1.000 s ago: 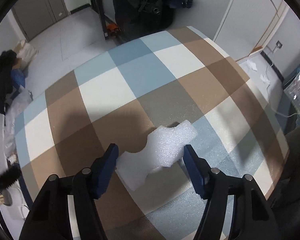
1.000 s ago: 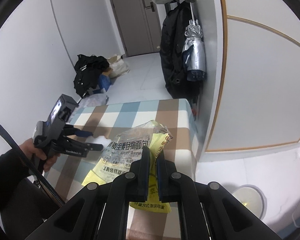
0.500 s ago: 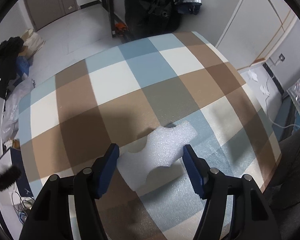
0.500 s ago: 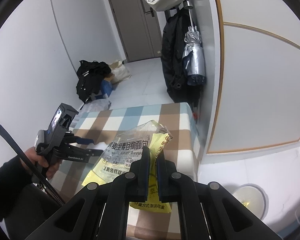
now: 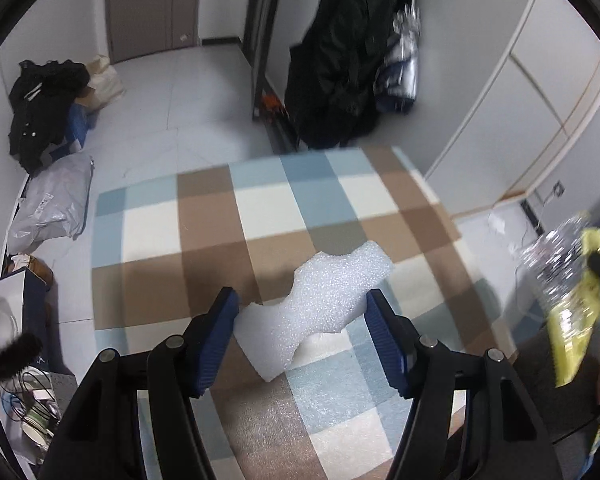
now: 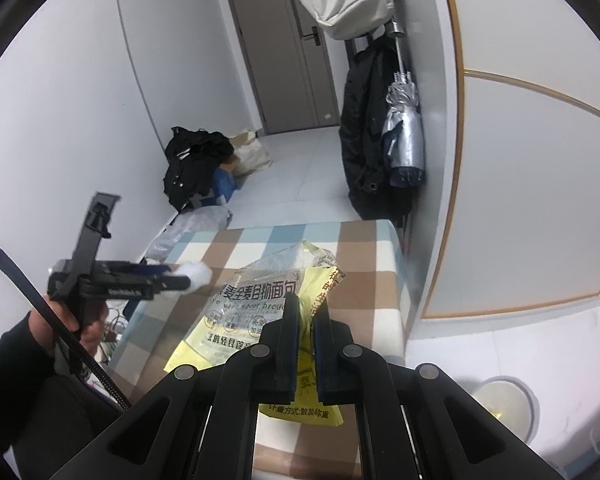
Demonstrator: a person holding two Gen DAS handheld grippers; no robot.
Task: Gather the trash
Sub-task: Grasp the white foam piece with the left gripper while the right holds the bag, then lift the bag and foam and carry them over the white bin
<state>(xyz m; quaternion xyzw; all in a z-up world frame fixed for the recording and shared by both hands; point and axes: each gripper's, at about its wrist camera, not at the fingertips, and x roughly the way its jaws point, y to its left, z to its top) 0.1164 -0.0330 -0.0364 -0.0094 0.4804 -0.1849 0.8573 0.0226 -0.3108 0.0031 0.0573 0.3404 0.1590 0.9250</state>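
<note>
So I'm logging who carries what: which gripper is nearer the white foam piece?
Left. The left gripper has the white foam piece clamped between its pads, above the table; the right gripper is off to the side, pinching the bread bag.

right hand-held gripper [image 6: 307, 332] pinches a yellow bread bag [image 6: 260, 300] above the checked table [image 6: 364, 280].

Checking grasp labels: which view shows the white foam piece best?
Left wrist: the foam piece fills the gap between the left gripper pads, outline clear. Right wrist shows only a small white end past the fingers.
</note>
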